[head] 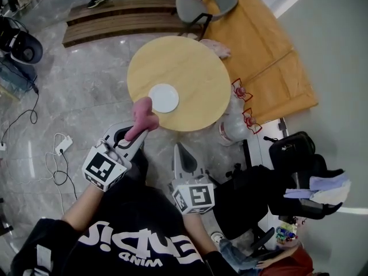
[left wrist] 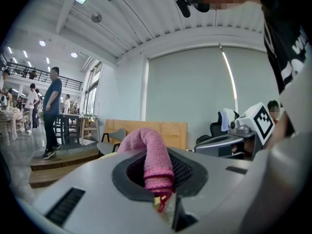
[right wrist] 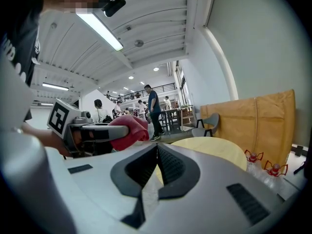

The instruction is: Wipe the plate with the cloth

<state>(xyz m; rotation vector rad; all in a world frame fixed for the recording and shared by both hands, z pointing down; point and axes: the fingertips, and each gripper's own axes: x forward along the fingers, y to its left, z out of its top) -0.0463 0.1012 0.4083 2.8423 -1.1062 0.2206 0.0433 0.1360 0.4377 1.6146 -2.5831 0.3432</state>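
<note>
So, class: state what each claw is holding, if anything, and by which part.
The left claw pinches the pink textured cloth near one end, the rest bunched beyond its tips. The right claw is shut and holds nothing.

The pink cloth (head: 142,115) looks nubbly and matt, the plate (head: 163,98) glossy, the table (head: 195,68) smooth wood.

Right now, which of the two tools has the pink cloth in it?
The left tool: its jaws are shut on the pink cloth, which sticks out past them. The right tool is shut with nothing between its jaws.
</note>
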